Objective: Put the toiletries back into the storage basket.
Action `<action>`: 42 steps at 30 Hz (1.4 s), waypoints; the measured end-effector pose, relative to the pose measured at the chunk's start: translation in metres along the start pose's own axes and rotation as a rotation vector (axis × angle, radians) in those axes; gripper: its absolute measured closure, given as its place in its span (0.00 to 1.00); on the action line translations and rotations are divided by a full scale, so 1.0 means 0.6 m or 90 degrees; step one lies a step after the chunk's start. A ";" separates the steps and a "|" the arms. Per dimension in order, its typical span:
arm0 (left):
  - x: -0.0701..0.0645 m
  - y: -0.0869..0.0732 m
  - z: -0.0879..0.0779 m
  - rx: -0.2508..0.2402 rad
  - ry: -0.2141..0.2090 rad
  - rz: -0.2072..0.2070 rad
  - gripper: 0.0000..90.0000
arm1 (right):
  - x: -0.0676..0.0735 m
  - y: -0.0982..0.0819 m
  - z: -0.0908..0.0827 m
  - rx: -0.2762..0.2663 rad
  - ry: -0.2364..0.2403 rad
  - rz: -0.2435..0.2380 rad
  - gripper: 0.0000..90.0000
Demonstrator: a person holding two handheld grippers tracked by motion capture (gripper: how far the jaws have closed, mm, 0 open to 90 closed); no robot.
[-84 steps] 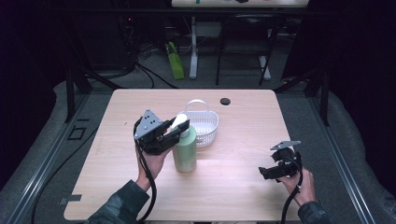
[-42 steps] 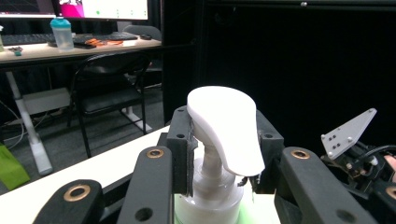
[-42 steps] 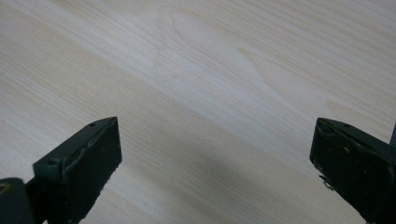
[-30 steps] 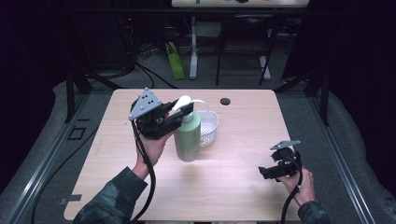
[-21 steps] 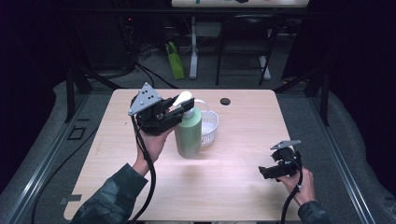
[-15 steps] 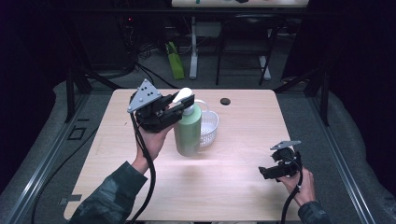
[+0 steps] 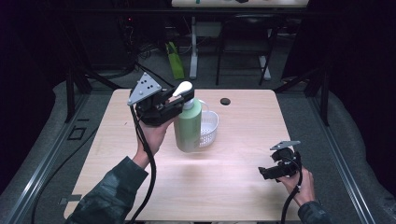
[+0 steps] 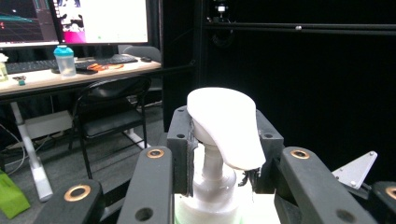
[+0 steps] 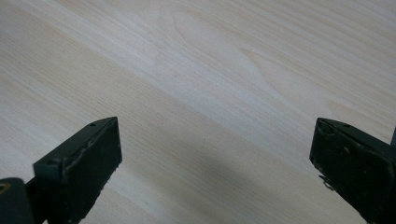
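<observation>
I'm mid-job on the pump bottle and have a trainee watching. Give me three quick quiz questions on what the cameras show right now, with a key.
1. True or false: the left gripper is shut on the neck of the green pump bottle, below its white pump head.
2. How do the right gripper jaws stand? A) shut on a cap B) open with nothing between them C) shut on the basket rim
3. Fill in: just behind the bottle in the high view stands a white ____.

Key: 1 true. 2 B, open above the bare wooden table. 3 basket.
</observation>
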State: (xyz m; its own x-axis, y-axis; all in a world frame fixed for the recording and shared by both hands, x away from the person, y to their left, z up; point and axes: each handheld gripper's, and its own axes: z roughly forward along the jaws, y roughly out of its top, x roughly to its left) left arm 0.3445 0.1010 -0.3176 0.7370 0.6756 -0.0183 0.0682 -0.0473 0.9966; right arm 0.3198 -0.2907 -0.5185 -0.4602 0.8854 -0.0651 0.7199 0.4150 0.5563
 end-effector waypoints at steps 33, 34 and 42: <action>0.021 0.066 0.037 -0.019 0.024 0.031 0.75 | -0.001 0.000 -0.001 -0.001 -0.001 0.001 0.02; 0.022 0.066 0.039 -0.020 0.023 0.028 0.75 | -0.001 0.000 -0.001 -0.001 -0.002 0.001 0.02; 0.029 0.074 0.055 -0.018 0.028 0.033 0.75 | -0.003 -0.001 -0.002 -0.002 -0.002 0.003 0.02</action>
State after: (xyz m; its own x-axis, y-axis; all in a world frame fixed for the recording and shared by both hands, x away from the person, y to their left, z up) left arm 0.3822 0.0865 -0.2765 0.7086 0.7047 0.0358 0.0121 -0.0628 0.9980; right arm 0.3195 -0.2930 -0.5179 -0.4556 0.8878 -0.0651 0.7206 0.4108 0.5586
